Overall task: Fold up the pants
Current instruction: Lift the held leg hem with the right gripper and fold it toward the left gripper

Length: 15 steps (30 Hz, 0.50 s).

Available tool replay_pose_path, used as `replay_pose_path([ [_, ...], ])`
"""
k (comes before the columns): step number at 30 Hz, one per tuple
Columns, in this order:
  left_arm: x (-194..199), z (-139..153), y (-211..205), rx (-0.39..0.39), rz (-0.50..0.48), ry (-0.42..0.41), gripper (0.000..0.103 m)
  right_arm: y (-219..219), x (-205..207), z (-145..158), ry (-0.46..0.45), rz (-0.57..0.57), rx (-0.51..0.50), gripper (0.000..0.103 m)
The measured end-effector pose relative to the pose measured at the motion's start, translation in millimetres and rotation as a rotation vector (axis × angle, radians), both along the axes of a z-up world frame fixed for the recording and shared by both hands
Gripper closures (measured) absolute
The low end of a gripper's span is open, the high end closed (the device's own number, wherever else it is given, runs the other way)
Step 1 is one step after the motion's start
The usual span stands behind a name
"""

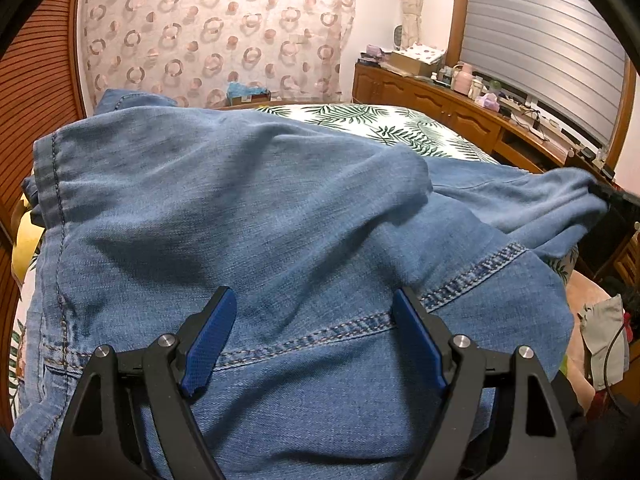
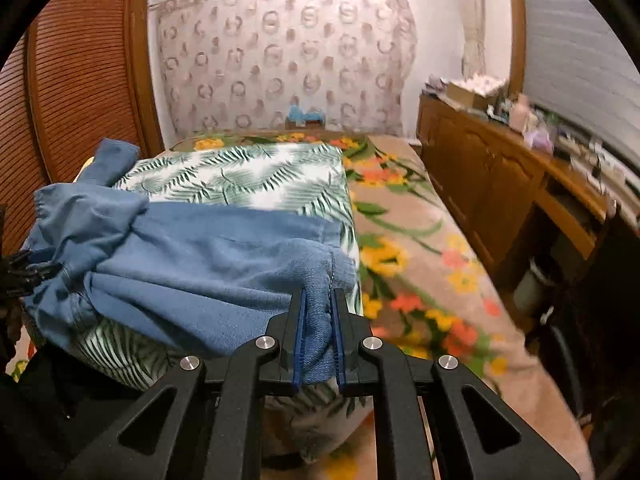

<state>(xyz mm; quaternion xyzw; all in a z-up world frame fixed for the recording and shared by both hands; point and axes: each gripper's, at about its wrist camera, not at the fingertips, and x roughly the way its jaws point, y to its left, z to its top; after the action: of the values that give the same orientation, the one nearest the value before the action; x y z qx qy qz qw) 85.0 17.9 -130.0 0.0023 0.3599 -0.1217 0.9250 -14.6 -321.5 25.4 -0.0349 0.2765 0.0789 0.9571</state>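
While pants fill right gripper, taut

No readable text or labels anywhere (both views checked).

The pants are faded blue denim with orange-tan stitching. Each claw, left and right, is black with blue pads. The pillow is white with green palm leaves. The blanket is beige with yellow and orange flowers. The curtain is pale with pink rings. The cabinet is brown wood.
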Motion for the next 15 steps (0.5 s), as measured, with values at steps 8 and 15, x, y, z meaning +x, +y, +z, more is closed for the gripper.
replay_pose_path([
  [8, -4, 8, 2, -0.001, 0.020, 0.012, 0.022, 10, -7, 21, -0.068, 0.043, 0.014, 0.091],
  [15, -9, 19, -1, -0.008, 0.022, -0.009, 0.022, 22, -6, 24, -0.090, 0.089, 0.054, 0.091],
])
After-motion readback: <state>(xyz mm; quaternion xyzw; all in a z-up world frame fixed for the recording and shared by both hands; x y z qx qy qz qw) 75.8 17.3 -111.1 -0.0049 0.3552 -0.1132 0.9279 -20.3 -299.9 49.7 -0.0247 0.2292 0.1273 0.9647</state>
